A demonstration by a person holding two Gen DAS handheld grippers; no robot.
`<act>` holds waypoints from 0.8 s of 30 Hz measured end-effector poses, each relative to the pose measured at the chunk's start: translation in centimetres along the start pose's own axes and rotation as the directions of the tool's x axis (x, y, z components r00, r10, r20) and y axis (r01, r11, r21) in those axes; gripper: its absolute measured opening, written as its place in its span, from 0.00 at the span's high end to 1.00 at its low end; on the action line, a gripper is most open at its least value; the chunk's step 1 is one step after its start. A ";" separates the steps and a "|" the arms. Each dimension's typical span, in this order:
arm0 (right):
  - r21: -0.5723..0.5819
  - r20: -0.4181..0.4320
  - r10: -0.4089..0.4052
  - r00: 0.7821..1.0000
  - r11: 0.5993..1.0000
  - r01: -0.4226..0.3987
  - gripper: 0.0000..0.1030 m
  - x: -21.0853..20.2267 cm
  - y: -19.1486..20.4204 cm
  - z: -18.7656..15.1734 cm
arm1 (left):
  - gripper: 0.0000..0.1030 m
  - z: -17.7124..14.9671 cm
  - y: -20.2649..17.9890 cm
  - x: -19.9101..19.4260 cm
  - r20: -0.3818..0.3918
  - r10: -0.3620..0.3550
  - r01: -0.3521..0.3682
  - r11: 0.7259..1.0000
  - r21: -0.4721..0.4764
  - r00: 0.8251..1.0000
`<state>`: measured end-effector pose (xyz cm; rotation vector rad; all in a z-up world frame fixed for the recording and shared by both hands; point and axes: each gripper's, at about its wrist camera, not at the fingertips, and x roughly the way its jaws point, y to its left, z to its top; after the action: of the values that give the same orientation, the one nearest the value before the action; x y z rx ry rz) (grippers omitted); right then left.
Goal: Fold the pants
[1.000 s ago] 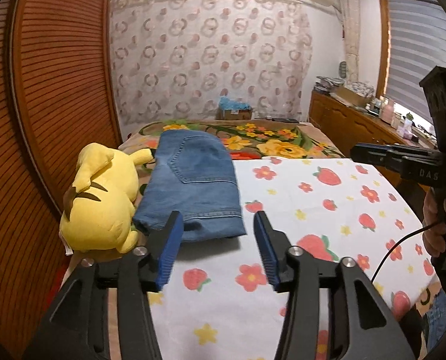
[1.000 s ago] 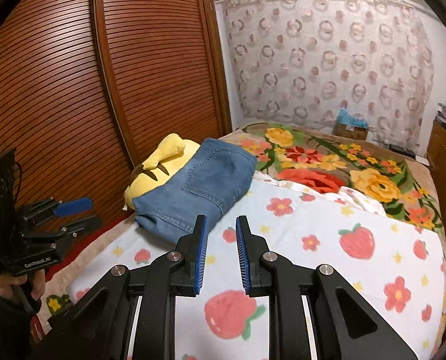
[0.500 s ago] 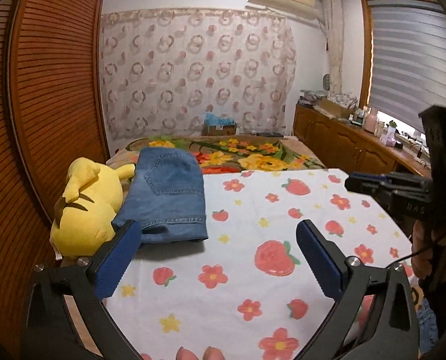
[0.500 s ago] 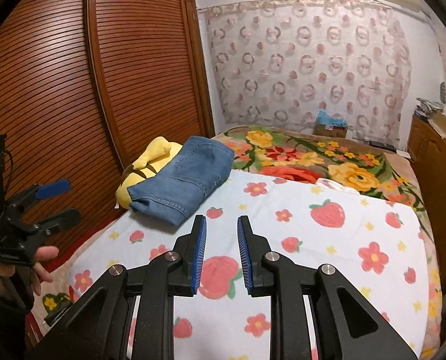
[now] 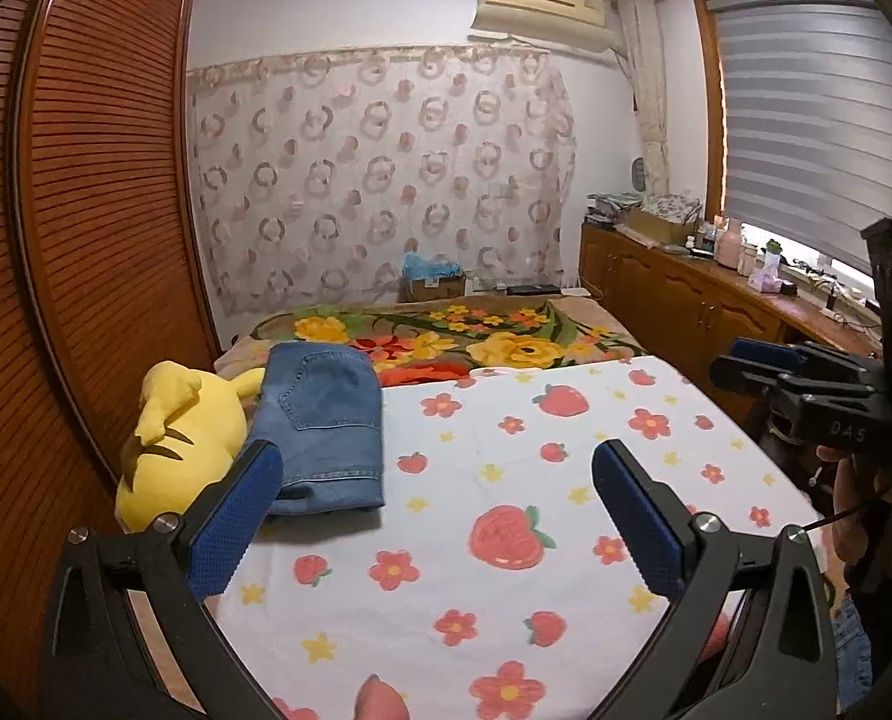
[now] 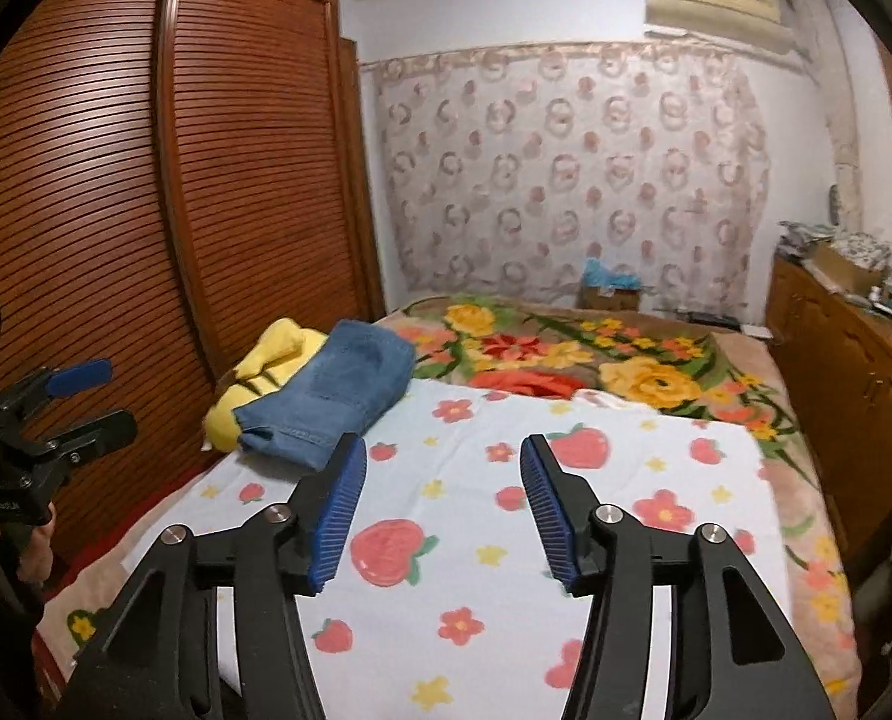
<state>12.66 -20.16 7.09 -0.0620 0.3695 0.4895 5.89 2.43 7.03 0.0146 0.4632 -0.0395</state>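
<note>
The blue denim pants (image 5: pixel 326 420) lie folded into a compact stack at the left side of the bed, leaning on a yellow plush toy; they also show in the right wrist view (image 6: pixel 338 390). My left gripper (image 5: pixel 434 504) is open wide and empty, held above the strawberry sheet in front of the pants. My right gripper (image 6: pixel 443 504) is open and empty over the sheet, right of the pants. Each gripper also shows from the side in the other's view, the right one (image 5: pixel 805 378) and the left one (image 6: pixel 68 402).
A yellow plush toy (image 5: pixel 176 438) lies against the pants by the wooden louvred wardrobe (image 5: pixel 86 240). A white strawberry sheet (image 5: pixel 565 480) covers the near bed, a floral blanket (image 5: pixel 475 336) the far end. A wooden cabinet (image 5: pixel 685 300) runs along the right.
Both grippers pulled back and rose away from the folded pants. The left gripper opened wide, and the right gripper opened from nearly shut.
</note>
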 end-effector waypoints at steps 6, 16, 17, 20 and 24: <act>-0.003 0.027 -0.064 0.998 0.998 0.064 0.34 -3.2 0.9 -1.1 | 0.00 0.5 -2.1 -0.4 -0.013 -0.027 0.027 1.000 -0.002 1.000; 0.040 0.078 -0.140 0.987 0.990 0.137 0.30 -7.5 2.9 -1.6 | 0.00 0.8 -4.4 -0.8 -0.001 -0.046 0.046 0.999 -0.016 0.999; 0.043 0.079 -0.146 0.986 0.989 0.143 0.30 -7.7 3.1 -1.6 | 0.00 0.8 -4.5 -0.9 0.000 -0.046 0.046 0.999 -0.018 0.999; 0.052 0.081 -0.167 0.983 0.985 0.164 0.30 -8.1 3.8 -1.8 | 0.00 0.8 -4.7 -0.9 0.000 -0.032 0.032 0.999 -0.019 0.999; 0.064 0.079 -0.180 0.981 0.982 0.175 0.30 -7.9 4.3 -1.9 | 0.00 0.6 -5.2 -1.1 0.001 -0.004 0.004 1.000 -0.015 1.000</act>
<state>3.59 -20.21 8.29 -0.0191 0.2917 0.3038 5.00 -2.74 8.02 -0.0011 0.4630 -0.0401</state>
